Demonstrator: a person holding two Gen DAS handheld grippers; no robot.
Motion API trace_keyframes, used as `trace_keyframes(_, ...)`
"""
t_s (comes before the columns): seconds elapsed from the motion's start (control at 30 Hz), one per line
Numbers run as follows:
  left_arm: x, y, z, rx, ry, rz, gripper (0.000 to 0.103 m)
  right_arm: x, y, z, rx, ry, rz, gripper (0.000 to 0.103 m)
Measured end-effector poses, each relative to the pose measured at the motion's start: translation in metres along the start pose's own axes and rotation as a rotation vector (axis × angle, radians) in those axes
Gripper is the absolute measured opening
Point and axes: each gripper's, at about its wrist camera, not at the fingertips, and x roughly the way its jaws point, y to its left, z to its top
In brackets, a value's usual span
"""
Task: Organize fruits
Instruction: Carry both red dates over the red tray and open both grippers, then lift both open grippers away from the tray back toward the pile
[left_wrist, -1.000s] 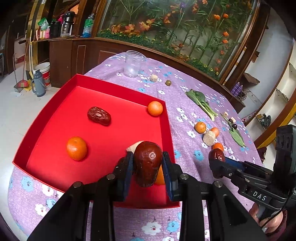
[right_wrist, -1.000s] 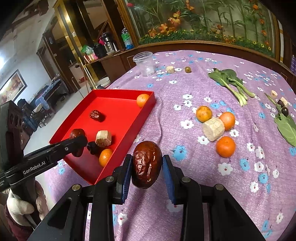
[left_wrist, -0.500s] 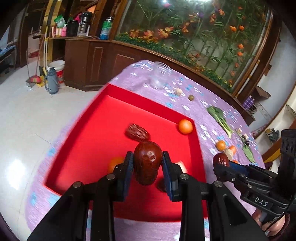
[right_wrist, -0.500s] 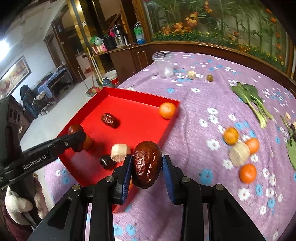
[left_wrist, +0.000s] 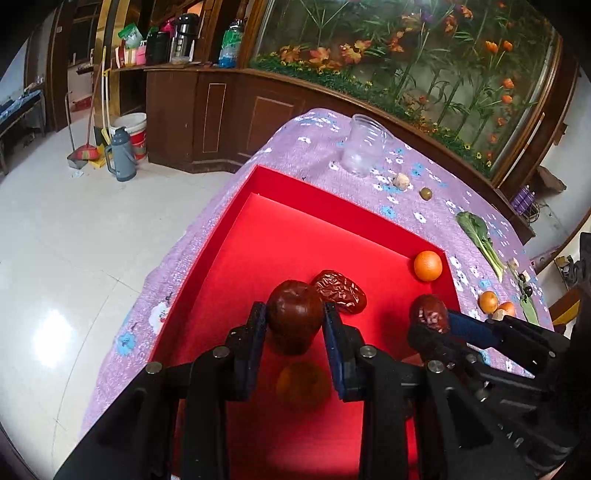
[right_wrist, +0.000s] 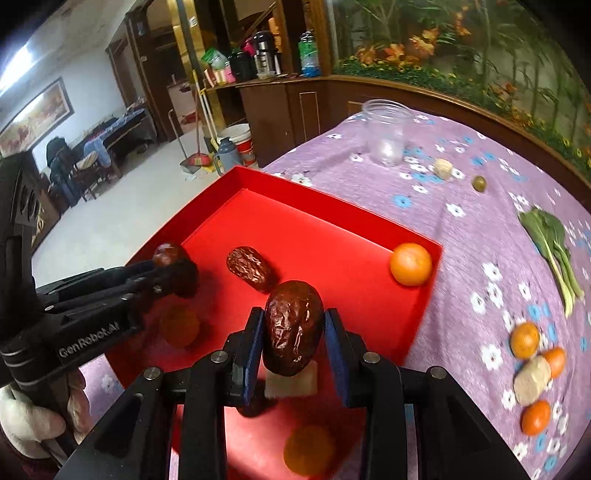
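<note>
Both our grippers have moved in over the red tray (left_wrist: 236, 236) since a second ago. Our left gripper (left_wrist: 294, 325) has its fingers clamped on a red date (left_wrist: 293, 314) above the tray floor, just in front of a wrinkled date (left_wrist: 341, 290) lying inside. Our right gripper (right_wrist: 293, 339) grips another red date (right_wrist: 291, 328) over the tray's near part, above a pale cube (right_wrist: 291, 384). An orange (right_wrist: 411, 264) sits in the far right corner, and what seems to be another orange (right_wrist: 179, 325) lies blurred beneath the left tool. More oranges (right_wrist: 524, 339) rest on the purple flowered surface (right_wrist: 461, 229).
</note>
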Motion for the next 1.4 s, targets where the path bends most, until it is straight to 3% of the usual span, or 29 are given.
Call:
trace_keyframes(0.33, 0.007, 0.000, 0.002, -0.027, -0.003, -0.035, 0.032, 0.021, 0.005, 0.000, -0.025, 0.022, -0.019, 0.036)
trace_keyframes(0.4, 0.005, 0.000, 0.002, -0.039, -0.013, -0.045, 0.043, 0.023, 0.004, -0.001, -0.020, 0.023, -0.019, 0.036)
trace_keyframes(0.57, -0.007, -0.003, 0.004, -0.060, -0.040, -0.066, 0.050, 0.024, 0.002, -0.001, -0.005, 0.022, -0.009, 0.036)
trace_keyframes(0.83, -0.024, -0.004, 0.002, -0.178, -0.043, -0.169, 0.081, 0.004, -0.005, -0.002, 0.050, -0.015, 0.030, 0.041)
trace_keyframes(0.9, -0.029, -0.005, 0.001, -0.204, -0.046, -0.195, 0.085, -0.006, -0.011, -0.004, 0.084, -0.029, 0.055, 0.042)
trace_keyframes(1.03, -0.044, -0.012, -0.005, -0.242, -0.088, -0.267, 0.087, -0.027, -0.026, -0.010, 0.164, -0.058, 0.090, 0.064)
trace_keyframes(1.23, -0.071, -0.042, -0.010, -0.174, -0.155, -0.311, 0.087, -0.068, -0.072, -0.029, 0.337, -0.114, 0.129, 0.065)
trace_keyframes(1.4, -0.090, -0.067, -0.013, -0.116, -0.140, -0.313, 0.087, -0.108, -0.119, -0.050, 0.533, -0.153, 0.226, 0.065)
